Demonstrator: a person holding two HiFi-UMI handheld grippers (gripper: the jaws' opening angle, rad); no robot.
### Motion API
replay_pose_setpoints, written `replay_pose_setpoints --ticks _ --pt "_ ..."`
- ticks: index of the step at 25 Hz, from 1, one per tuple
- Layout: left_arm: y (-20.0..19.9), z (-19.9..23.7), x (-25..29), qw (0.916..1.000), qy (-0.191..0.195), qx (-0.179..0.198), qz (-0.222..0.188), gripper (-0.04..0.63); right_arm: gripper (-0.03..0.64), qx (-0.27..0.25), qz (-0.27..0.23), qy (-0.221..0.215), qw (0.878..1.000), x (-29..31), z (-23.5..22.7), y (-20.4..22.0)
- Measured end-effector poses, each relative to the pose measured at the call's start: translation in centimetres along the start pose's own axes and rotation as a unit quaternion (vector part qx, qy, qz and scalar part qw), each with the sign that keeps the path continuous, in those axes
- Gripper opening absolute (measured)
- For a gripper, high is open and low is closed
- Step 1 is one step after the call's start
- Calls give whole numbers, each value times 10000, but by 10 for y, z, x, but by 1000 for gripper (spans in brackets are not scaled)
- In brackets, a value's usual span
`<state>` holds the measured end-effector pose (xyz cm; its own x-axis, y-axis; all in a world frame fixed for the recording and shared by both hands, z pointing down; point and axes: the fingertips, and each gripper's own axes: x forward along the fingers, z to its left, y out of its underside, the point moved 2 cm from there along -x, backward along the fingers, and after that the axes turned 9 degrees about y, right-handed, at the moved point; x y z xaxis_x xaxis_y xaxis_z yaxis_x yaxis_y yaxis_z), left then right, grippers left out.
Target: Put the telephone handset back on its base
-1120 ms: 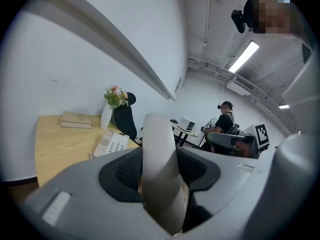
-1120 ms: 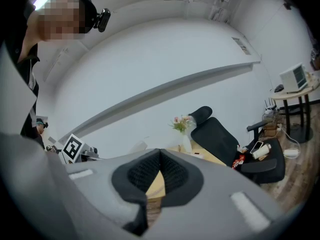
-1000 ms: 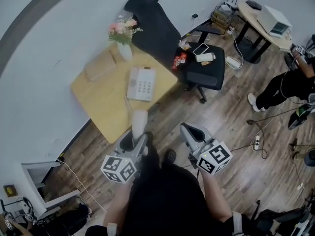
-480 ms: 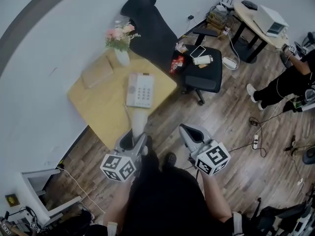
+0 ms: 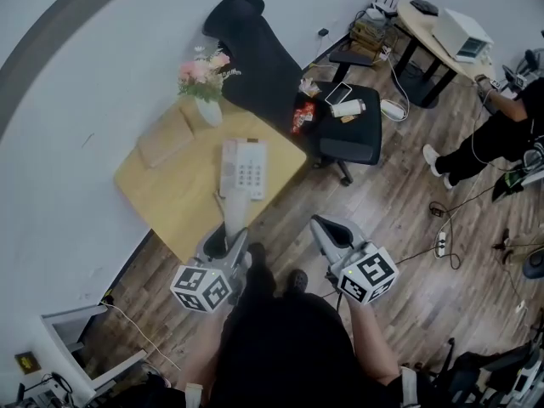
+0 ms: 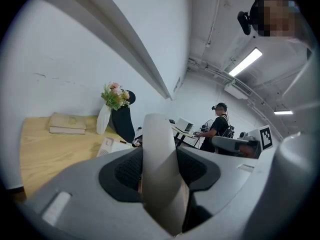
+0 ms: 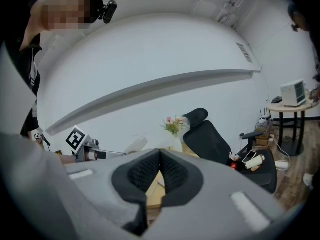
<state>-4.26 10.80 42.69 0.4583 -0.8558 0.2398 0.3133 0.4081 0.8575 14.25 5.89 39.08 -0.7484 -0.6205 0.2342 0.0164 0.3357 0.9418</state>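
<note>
"Since the receiver has to drop lengthwise into its cradle, why does the left tool [image 5: 228, 243] grip it like that?"

"Its jaws are clamped on the lower part of the telephone handset [image 5: 237, 210]. Most of the pale body sticks out ahead of them and points toward the base [image 5: 244, 168]. I judge that this leaves the free end clear to go down first."

"Where does the base sit?"

"It lies flat on the wooden worktop [image 5: 170, 189], keypad up, toward the side nearest the person. A vase of flowers [image 5: 206, 109] and a flat book [image 5: 166, 137] are further back by the wall. The handset hangs in the air at about the worktop's near edge, short of the base and apart from it."

"And the arms?"

"Both forearms are bent in close to the body, with the two tools side by side and angled forward. The right tool [image 5: 327, 228] is out over the floor, off to the side of the worktop. In its own view the pads meet with nothing between them, so I take it as idle for this step. The reach forward looks like work for the left arm alone."
</note>
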Motion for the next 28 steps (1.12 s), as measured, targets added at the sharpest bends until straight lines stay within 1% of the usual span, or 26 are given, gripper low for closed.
replay_pose_setpoints --ticks 5,12,28 --pt "-9 21 6 10000 35 -62 -2 219 2 19 -25 19 10000 20 2 -7" --pt "-23 53 19 9999 98 -132 41 219 2 65 -26 173 9998 47 -1 -14" --pt "-34 134 49 9987 33 -257 436 219 2 130 102 552 9983 102 -2 -18"
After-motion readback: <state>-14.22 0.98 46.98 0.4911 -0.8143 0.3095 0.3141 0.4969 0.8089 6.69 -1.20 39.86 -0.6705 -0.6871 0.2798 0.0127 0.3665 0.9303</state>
